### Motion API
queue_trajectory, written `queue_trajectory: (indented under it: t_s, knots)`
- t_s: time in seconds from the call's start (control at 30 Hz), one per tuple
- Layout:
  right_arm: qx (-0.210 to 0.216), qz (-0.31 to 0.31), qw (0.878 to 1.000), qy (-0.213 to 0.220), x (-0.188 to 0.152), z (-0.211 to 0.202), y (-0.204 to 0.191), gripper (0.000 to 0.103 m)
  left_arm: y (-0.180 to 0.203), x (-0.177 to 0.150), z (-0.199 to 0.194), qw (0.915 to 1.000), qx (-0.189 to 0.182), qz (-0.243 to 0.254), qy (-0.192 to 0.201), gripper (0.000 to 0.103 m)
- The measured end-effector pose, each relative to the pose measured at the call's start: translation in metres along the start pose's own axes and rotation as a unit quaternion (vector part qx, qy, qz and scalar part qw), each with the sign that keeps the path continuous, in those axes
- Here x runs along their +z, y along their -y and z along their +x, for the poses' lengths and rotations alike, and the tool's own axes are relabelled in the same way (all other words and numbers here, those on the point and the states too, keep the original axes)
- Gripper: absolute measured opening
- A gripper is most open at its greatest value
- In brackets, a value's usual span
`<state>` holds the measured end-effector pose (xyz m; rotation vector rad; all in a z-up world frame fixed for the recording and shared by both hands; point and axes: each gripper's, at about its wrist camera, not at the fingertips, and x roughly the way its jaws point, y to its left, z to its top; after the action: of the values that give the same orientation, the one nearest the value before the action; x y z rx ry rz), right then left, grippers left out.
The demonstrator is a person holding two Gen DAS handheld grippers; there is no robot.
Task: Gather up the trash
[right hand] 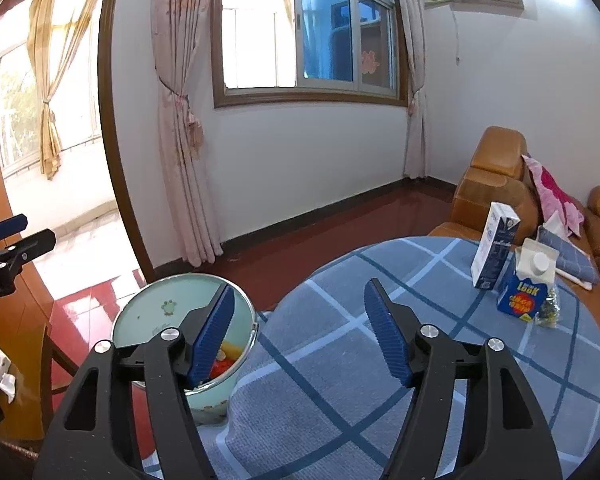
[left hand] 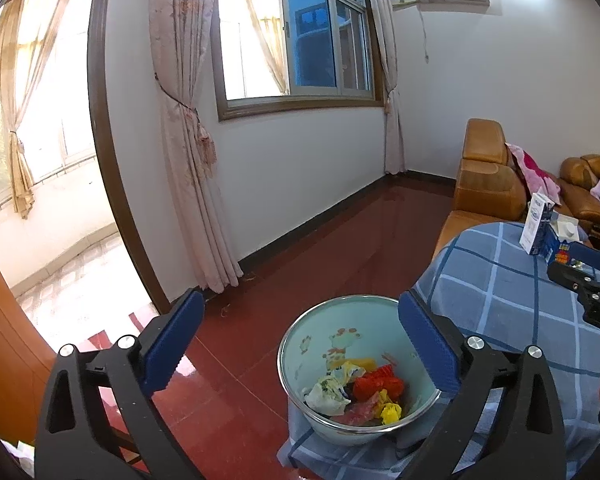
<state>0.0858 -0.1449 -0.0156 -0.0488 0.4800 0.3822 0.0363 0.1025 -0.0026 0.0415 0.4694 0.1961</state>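
While its ribbed blue pads stand spread wide with nothing between them, the left gripper (left hand: 300, 344) hangs over a round, pale-green enamel trash bin (left hand: 300, 350) with a shiny metal rim and cartoon prints inside. Crumpled trash (left hand: 356, 394) lies at its bottom: white and yellow wrappers, something red and ridged. The bin sits just beside a round table (right hand: 440, 380) draped in a woven blue plaid cloth. Over that cloth the right gripper (right hand: 300, 328) is parted too, empty. At the table's far edge stand a tall white carton (right hand: 494, 246) and a blue gable-top carton (right hand: 526, 288), touching, with a small crinkled clear wrapper (right hand: 550, 310) beside them.
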Motion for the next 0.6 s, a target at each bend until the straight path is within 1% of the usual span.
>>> queue_trajectory:
  t_s: [0.6]
  knots:
    - [-0.004,0.003,1.0,0.014,0.0019,-0.009,0.0008,0.072,-0.0024,-0.0005,0.0008,1.0,0.001,0.0,-0.002,0.097]
